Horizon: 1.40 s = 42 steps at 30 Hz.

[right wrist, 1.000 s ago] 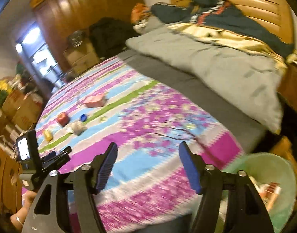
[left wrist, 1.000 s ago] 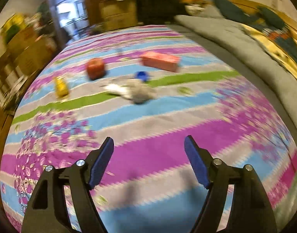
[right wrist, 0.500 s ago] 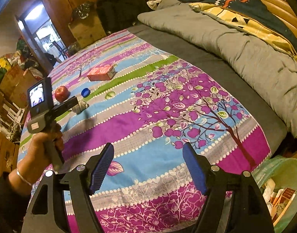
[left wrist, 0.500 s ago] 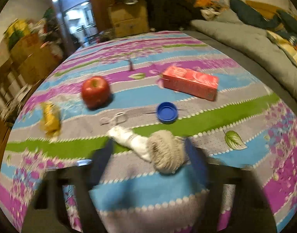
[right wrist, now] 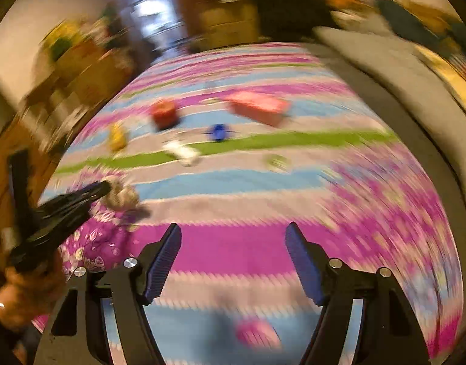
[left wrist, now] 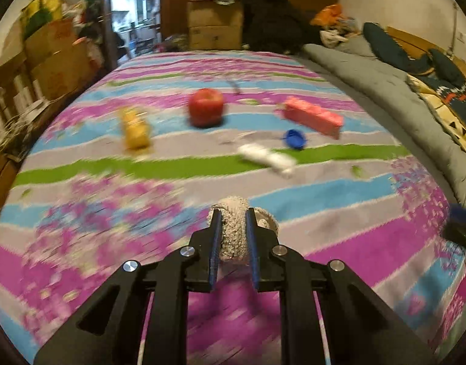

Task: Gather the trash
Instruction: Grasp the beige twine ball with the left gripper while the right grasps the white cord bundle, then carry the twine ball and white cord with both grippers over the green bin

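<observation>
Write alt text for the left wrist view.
The left gripper is shut on a beige knitted ball above a striped floral bedspread. Beyond lie a white crumpled piece, blue cap, red apple, pink carton and yellow wrapper, all motion-blurred.

Home bedroom: bed (left wrist: 202, 182), grey quilt (left wrist: 385, 91), stacked boxes (left wrist: 214, 24).
</observation>
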Each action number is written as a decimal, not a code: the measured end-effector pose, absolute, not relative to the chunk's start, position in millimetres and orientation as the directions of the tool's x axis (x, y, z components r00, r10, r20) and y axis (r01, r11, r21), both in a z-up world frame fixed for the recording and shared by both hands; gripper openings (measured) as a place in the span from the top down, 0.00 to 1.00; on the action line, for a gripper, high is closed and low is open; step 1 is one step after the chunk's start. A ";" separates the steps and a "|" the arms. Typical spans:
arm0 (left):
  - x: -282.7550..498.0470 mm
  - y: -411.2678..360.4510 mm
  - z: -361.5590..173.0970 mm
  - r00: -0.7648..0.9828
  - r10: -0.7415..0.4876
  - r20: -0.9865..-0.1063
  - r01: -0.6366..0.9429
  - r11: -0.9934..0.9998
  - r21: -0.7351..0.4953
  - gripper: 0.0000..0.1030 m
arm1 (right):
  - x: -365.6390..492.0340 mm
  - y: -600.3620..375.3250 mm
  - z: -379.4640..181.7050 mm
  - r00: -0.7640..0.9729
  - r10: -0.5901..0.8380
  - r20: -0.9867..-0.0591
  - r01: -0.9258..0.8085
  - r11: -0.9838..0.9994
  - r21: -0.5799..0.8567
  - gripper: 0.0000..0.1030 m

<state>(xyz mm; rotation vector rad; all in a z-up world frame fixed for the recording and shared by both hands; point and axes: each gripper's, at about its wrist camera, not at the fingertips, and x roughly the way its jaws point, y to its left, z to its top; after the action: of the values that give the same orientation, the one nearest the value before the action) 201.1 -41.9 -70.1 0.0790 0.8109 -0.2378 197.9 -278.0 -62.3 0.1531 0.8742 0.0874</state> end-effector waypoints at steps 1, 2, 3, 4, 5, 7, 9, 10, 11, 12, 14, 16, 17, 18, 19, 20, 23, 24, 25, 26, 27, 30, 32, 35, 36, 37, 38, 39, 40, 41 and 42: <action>197.1 -30.8 -67.3 0.671 -0.159 -0.724 0.220 0.975 -0.009 0.86 | 214.4 -264.2 -66.4 0.631 0.161 -0.759 -0.067 0.986 0.154 0.39; 194.4 -22.0 -65.2 0.677 -0.148 -0.721 0.208 0.978 -0.005 0.86 | 236.2 -249.0 -73.3 0.617 0.185 -0.765 -0.125 0.983 0.136 0.42; 187.4 -8.4 -60.2 0.682 -0.136 -0.718 0.192 0.981 -0.003 0.86 | 257.6 -236.6 -80.8 0.598 0.210 -0.774 -0.169 0.976 0.135 0.44; 185.9 -0.6 -57.7 0.686 -0.128 -0.716 0.182 0.983 -0.001 0.86 | 284.4 -225.5 -90.6 0.572 0.239 -0.785 -0.210 0.967 0.141 0.50; 180.5 9.4 -53.6 0.693 -0.111 -0.712 0.165 0.986 0.006 0.86 | 308.2 -215.2 -99.4 0.553 0.245 -0.796 -0.246 0.961 0.124 0.52; 174.5 24.6 -49.2 0.697 -0.103 -0.710 0.145 0.989 -0.002 0.86 | 342.6 -200.1 -111.9 0.528 0.233 -0.816 -0.299 0.951 0.079 0.53; 173.8 36.7 -48.5 0.688 -0.101 -0.719 0.123 0.992 -0.021 0.86 | 372.8 -188.2 -122.5 0.518 0.194 -0.833 -0.321 0.947 0.021 0.53; 174.3 40.6 -49.4 0.685 -0.098 -0.722 0.114 0.993 -0.027 0.86 | 389.4 -183.8 -129.0 0.510 0.180 -0.841 -0.338 0.941 -0.004 0.53; 173.8 45.3 -50.5 0.681 -0.097 -0.726 0.107 0.994 -0.032 0.86 | 400.7 -180.7 -134.6 0.505 0.156 -0.849 -0.344 0.938 -0.033 0.53; 174.8 48.8 -53.7 0.673 -0.096 -0.733 0.102 0.994 -0.037 0.86 | 406.8 -179.0 -139.5 0.511 0.129 -0.850 -0.345 0.936 -0.065 0.53; 178.0 52.0 -58.8 0.661 -0.087 -0.746 0.093 0.995 -0.034 0.86 | 420.9 -180.5 -151.2 0.479 0.113 -0.871 -0.343 0.937 -0.067 0.72; 179.7 53.6 -62.0 0.654 -0.083 -0.752 0.088 0.996 -0.033 0.86 | 418.8 -182.7 -151.9 0.486 0.132 -0.864 -0.326 0.944 -0.039 0.80; 180.7 53.4 -61.9 0.655 -0.084 -0.751 0.090 0.995 -0.033 0.86 | 413.6 -182.1 -150.9 0.493 0.123 -0.861 -0.319 0.947 -0.047 0.80; 182.2 51.8 -61.7 0.658 -0.083 -0.749 0.095 0.995 -0.027 0.86 | 403.9 -183.1 -148.2 0.496 0.129 -0.859 -0.310 0.950 -0.036 0.80; 182.9 50.1 -61.0 0.660 -0.083 -0.747 0.099 0.995 -0.022 0.86 | 396.4 -182.5 -146.4 0.496 0.140 -0.857 -0.302 0.953 -0.019 0.80; 183.1 47.3 -60.1 0.662 -0.084 -0.745 0.103 0.994 -0.020 0.86 | 384.6 -183.3 -142.4 0.501 0.155 -0.851 -0.291 0.957 0.003 0.80; 185.6 38.2 -56.4 0.668 -0.103 -0.737 0.118 0.992 -0.032 0.86 | 338.1 -187.8 -128.1 0.517 0.201 -0.832 -0.231 0.969 0.090 0.80; 186.4 33.3 -55.7 0.668 -0.111 -0.736 0.126 0.991 -0.034 0.86 | 315.0 -191.5 -121.4 0.525 0.223 -0.821 -0.197 0.971 0.137 0.80; 187.0 28.7 -55.2 0.666 -0.111 -0.737 0.131 0.991 -0.030 0.86 | 295.7 -188.8 -116.2 0.532 0.230 -0.815 -0.179 0.971 0.157 0.80; 187.2 24.2 -54.6 0.666 -0.108 -0.738 0.133 0.991 -0.025 0.86 | 276.4 -188.3 -111.0 0.539 0.240 -0.807 -0.160 0.970 0.182 0.80; 186.9 18.5 -53.3 0.665 -0.109 -0.739 0.136 0.990 -0.024 0.86 | 257.2 -187.4 -106.2 0.545 0.252 -0.800 -0.142 0.968 0.208 0.80; 183.4 7.7 -48.5 0.665 -0.101 -0.740 0.132 0.991 -0.016 0.86 | 201.6 -180.4 -87.4 0.581 0.230 -0.781 -0.091 0.972 0.218 0.80; 177.6 -0.4 -43.1 0.674 -0.081 -0.734 0.129 0.992 0.010 0.86 | 172.3 -177.4 -69.5 0.623 0.206 -0.755 -0.060 0.974 0.217 0.80; 169.3 -7.2 -34.8 0.677 -0.073 -0.733 0.129 0.991 0.021 0.86 | 145.7 -175.9 -45.1 0.674 0.176 -0.717 -0.041 0.979 0.201 0.80; 164.5 -9.8 -30.4 0.682 -0.071 -0.728 0.130 0.991 0.025 0.85 | 138.4 -176.1 -36.8 0.687 0.176 -0.705 -0.041 0.978 0.204 0.80; 161.1 -12.6 -26.7 0.686 -0.066 -0.725 0.131 0.991 0.033 0.85 | 132.9 -177.9 -31.2 0.696 0.174 -0.697 -0.041 0.978 0.204 0.80; 158.9 -14.5 -24.0 0.689 -0.066 -0.722 0.133 0.991 0.036 0.85 | 127.9 -180.0 -24.9 0.706 0.170 -0.687 -0.041 0.979 0.200 0.80; 155.2 -17.6 -19.1 0.693 -0.072 -0.717 0.138 0.990 0.034 0.85 | 123.4 -181.4 -18.6 0.717 0.162 -0.678 -0.038 0.980 0.194 0.80; 152.4 -20.8 -14.6 0.697 -0.079 -0.712 0.146 0.989 0.033 0.85 | 116.9 -184.3 -11.2 0.732 0.151 -0.665 -0.027 0.981 0.193 0.80; 148.2 -26.6 -8.1 0.704 -0.087 -0.705 0.158 0.987 0.037 0.85 | 110.9 -188.7 -3.4 0.744 0.146 -0.652 -0.017 0.980 0.200 0.80; 145.7 -31.4 -2.9 0.710 -0.096 -0.698 0.170 0.985 0.038 0.85 | 102.2 -194.5 6.0 0.762 0.136 -0.633 0.000 0.978 0.210 0.80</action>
<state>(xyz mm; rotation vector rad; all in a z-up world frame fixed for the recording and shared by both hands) 145.7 -31.4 -2.9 0.1018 0.7677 -0.1482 102.2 -194.5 6.0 0.2027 0.7020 0.0745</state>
